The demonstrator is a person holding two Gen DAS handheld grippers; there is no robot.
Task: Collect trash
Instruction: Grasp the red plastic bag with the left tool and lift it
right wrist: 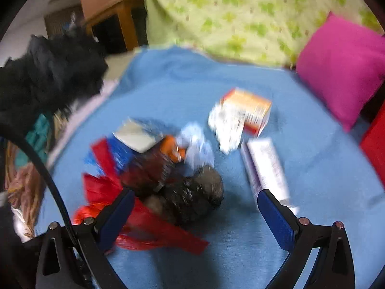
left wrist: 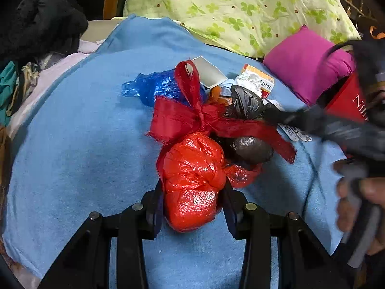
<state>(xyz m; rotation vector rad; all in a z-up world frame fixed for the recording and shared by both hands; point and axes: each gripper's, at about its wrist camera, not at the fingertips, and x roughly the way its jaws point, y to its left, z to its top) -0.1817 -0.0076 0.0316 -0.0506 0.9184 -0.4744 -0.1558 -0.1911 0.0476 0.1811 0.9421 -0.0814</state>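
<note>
left gripper: your jaws are clamped on the red knotted bag, pads squeezing both its sides
right gripper: yours is spread wide, nothing pinched; the black bag sits in the gap, touching neither pad
further back: blue bag, orange-white carton, all on the blue blanket

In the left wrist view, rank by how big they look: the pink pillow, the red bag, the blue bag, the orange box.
1. Red bag, though it is nearest the camera
2. Pink pillow, partly hidden
3. Blue bag
4. Orange box, mostly hidden
</note>
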